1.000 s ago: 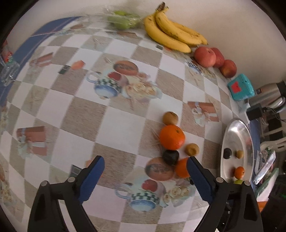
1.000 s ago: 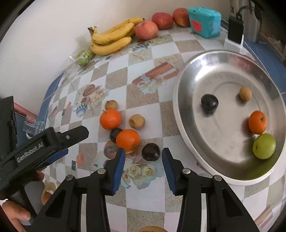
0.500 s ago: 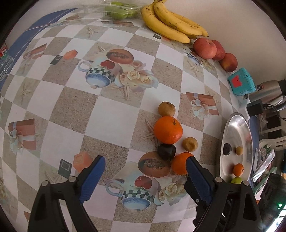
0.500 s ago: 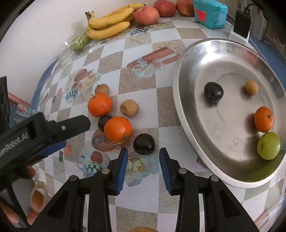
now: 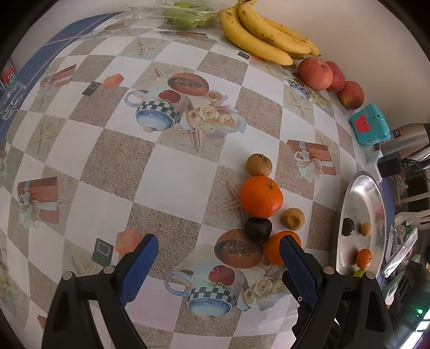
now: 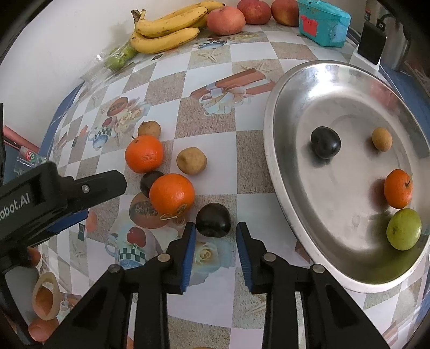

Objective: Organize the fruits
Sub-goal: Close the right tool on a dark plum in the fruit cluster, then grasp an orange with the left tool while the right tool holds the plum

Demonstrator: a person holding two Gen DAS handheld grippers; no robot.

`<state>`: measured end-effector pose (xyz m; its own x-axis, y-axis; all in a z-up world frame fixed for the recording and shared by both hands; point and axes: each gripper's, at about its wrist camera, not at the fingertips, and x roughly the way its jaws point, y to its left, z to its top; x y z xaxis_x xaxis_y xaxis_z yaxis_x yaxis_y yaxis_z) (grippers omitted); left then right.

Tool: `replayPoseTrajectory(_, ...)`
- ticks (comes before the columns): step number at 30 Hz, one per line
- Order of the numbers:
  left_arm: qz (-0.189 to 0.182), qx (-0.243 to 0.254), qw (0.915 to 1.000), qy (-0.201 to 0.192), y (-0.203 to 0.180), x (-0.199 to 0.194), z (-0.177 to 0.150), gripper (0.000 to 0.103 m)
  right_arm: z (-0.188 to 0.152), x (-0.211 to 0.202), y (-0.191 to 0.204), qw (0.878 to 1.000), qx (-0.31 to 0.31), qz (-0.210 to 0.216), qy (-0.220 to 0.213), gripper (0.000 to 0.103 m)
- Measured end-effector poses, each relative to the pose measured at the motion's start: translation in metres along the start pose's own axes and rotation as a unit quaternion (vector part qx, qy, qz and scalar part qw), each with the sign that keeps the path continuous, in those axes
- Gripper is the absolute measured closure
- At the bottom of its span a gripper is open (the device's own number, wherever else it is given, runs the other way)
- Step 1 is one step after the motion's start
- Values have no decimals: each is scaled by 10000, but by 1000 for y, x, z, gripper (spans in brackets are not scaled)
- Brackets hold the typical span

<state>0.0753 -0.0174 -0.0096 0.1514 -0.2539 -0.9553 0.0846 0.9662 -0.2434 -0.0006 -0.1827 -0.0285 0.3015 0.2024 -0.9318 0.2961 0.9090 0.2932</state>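
Observation:
A cluster of loose fruit lies on the patterned tablecloth: two oranges (image 6: 172,193) (image 6: 144,153), two brown fruits (image 6: 191,161) (image 6: 149,128) and two dark plums. My right gripper (image 6: 215,231) is open, with the nearer dark plum (image 6: 213,220) just in front of its fingertips, not gripped. A steel tray (image 6: 279,112) at right holds a dark plum (image 6: 325,142), a small brown fruit (image 6: 382,139), an orange (image 6: 398,188) and a green fruit (image 6: 403,229). My left gripper (image 5: 218,244) is open and empty, left of the cluster (image 5: 261,196).
Bananas (image 6: 166,29), red apples (image 6: 225,16), a teal box (image 6: 323,22) and bagged green fruit (image 6: 119,57) line the back wall. A black charger (image 6: 372,44) stands behind the tray. The left gripper's body (image 6: 53,196) shows at left in the right wrist view.
My right gripper has moved forward and down toward the nearer dark plum. My left gripper has moved forward over the table. Both stay open.

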Motion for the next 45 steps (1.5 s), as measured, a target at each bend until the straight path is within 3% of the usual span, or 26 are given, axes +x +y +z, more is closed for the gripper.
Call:
replayPoseTrajectory(12, 41, 45, 10000, -31, -3, 1, 0, 10, -1, -3, 0, 10000, 14, 75, -44, 77)
replayPoseTrajectory(24, 28, 60, 10000, -54, -5, -1, 0, 10, -1, -31, -6, 9988, 84, 265, -405, 78)
replayPoseTrajectory(30, -53, 267, 9996, 2, -17, 1, -5, 17, -1, -50, -24, 9970, 297, 231, -681, 78)
replayPoseTrajectory(32, -106, 389, 9992, 13, -24, 2, -7, 29, 0, -53, -30, 9962, 413, 203, -740, 78)
replayPoseTrajectory(45, -308, 841, 9958, 188, -59, 18, -18, 47, 2, -62, -45, 9938, 636, 324, -850, 77)
